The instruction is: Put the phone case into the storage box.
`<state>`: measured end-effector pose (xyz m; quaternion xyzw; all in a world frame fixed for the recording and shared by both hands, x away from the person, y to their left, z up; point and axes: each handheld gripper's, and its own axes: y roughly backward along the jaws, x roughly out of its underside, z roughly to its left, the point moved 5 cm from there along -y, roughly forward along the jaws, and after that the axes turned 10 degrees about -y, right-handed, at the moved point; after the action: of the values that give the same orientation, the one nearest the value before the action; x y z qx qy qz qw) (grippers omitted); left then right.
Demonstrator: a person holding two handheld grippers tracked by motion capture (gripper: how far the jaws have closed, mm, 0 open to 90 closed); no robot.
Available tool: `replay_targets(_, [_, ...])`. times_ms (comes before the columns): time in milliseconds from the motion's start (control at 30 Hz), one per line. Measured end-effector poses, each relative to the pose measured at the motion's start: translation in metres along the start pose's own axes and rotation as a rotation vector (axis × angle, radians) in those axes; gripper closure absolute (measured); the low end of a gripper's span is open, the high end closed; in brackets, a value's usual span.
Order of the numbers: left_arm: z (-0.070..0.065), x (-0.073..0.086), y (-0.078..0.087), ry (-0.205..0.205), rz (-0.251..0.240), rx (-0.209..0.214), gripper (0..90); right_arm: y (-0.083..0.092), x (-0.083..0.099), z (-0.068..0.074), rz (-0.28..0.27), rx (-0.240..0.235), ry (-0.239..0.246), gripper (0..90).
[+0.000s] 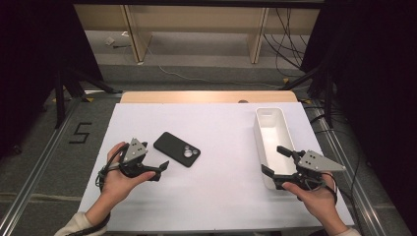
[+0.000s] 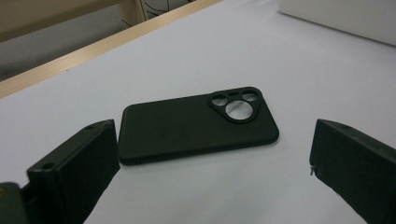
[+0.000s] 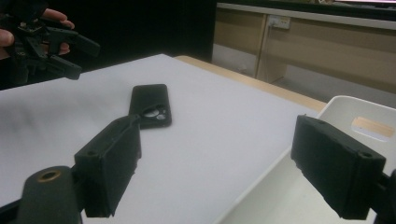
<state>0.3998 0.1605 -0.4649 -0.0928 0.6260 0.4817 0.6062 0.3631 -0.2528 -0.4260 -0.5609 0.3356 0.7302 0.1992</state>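
The black phone case (image 1: 176, 149) lies flat on the white surface (image 1: 221, 196), just beside the left gripper (image 1: 163, 167), whose jaws gape empty. The right gripper (image 1: 275, 161) probably hovers over the white bin (image 1: 272, 120), wide and empty.

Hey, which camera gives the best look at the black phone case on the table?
The left gripper view: the phone case lies close between its open jaws, camera cutouts clear. The high view shows it small; the right gripper view, farther off and dim.

Phone case (image 1: 176, 149) lies on the table (image 1: 221, 196), left of the bin (image 1: 273, 132).
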Motion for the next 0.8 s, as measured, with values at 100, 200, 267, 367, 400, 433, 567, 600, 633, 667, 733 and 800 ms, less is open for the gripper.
replay_targets(100, [0.0, 0.0, -0.001, -0.001, 0.0, -0.001, 1.8, 0.0, 0.0, 0.0, 0.002, 0.001, 0.002, 17.4])
replay_targets(200, [0.0, 0.0, -0.001, -0.002, 0.002, 0.002, 2.8, 0.001, 0.0, 0.0, -0.002, 0.002, -0.001, 17.5])
replay_targets(267, [0.001, -0.002, -0.002, -0.008, 0.001, 0.005, 6.7, 0.001, 0.0, 0.001, -0.003, 0.001, 0.001, 17.6])
replay_targets(367, [0.006, -0.006, -0.009, -0.022, 0.02, -0.046, 25.1, 0.001, -0.001, 0.001, -0.006, 0.002, 0.001, 17.8])
replay_targets(400, [0.009, -0.008, -0.013, -0.028, 0.027, -0.066, 35.1, 0.0, -0.001, 0.002, -0.007, 0.002, 0.001, 17.9])
replay_targets(433, [0.013, -0.009, -0.017, -0.03, 0.04, -0.086, 44.2, 0.0, -0.001, 0.002, -0.006, 0.002, 0.004, 18.0])
replay_targets(567, [0.027, -0.011, -0.039, -0.039, 0.119, -0.108, 82.1, 0.0, -0.001, 0.003, -0.003, -0.001, 0.006, 18.4])
replay_targets(600, [0.031, -0.012, -0.046, -0.046, 0.137, -0.117, 87.3, 0.0, -0.001, 0.002, -0.004, -0.001, 0.005, 18.5])
replay_targets(633, [0.033, -0.013, -0.052, -0.046, 0.152, -0.114, 89.7, 0.0, -0.001, 0.002, -0.006, 0.0, 0.007, 18.6])
replay_targets(667, [0.037, -0.014, -0.06, -0.041, 0.165, -0.108, 89.8, 0.0, -0.001, 0.002, -0.005, 0.001, 0.006, 18.6])
replay_targets(733, [0.041, -0.016, -0.071, -0.039, 0.176, -0.107, 89.9, 0.0, -0.001, 0.002, -0.007, -0.003, 0.0, 18.7])
replay_targets(800, [0.045, -0.018, -0.084, -0.043, 0.201, -0.102, 89.9, 0.0, 0.0, 0.002, -0.005, -0.006, 0.0, 18.8])
